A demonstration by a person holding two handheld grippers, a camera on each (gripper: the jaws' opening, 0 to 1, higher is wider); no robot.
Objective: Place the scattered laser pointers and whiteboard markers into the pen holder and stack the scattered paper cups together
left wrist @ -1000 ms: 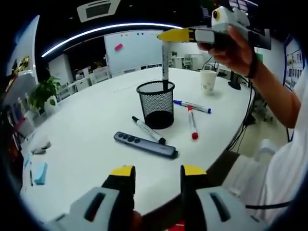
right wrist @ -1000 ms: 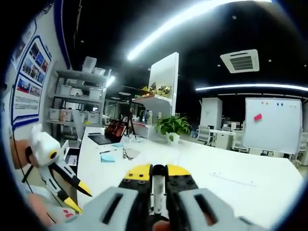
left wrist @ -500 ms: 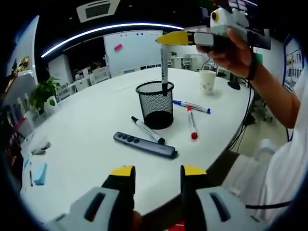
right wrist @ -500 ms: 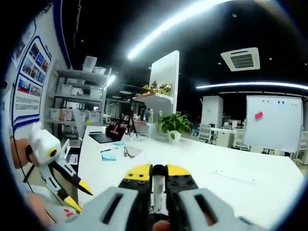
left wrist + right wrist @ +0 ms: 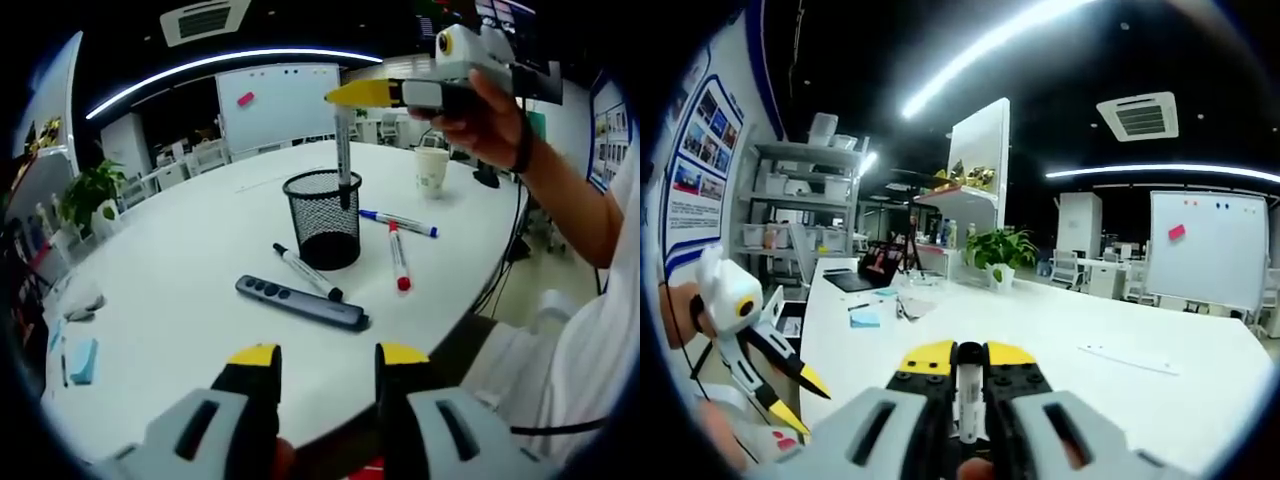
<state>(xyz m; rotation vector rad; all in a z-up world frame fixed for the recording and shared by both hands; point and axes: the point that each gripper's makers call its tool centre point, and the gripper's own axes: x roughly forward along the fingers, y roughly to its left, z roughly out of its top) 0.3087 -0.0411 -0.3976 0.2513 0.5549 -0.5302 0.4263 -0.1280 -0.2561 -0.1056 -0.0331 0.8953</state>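
Right gripper [image 5: 352, 94]: your jaws are closed on a whiteboard marker [image 5: 343, 150], hanging upright beneath them with its lower end inside the rim of the mesh pen holder [image 5: 323, 217]; the right gripper view shows the barrel pinched between the yellow tips [image 5: 959, 385]. Left gripper [image 5: 327, 372]: jaws parted, nothing between them, held low at the near table edge [image 5: 150, 330]. Ahead of your left jaws, nearest first: one grey laser pointer [image 5: 302, 301], lying flat; one black-capped marker [image 5: 308, 270] just beyond it, beside the holder's base; one red-capped marker [image 5: 398, 256] and one blue-capped marker [image 5: 398, 221] past the holder toward your right hand; one paper cup [image 5: 432, 168] farther off, upright. Handling, as judged: markers light, stiff, smooth and prone to roll, so grip each across the barrel near mid-length; the pointer is flat and slippery, best taken across its narrow sides; the cup is thin and crushable, so pinch the rim gently; the holder is light and may tip if knocked.
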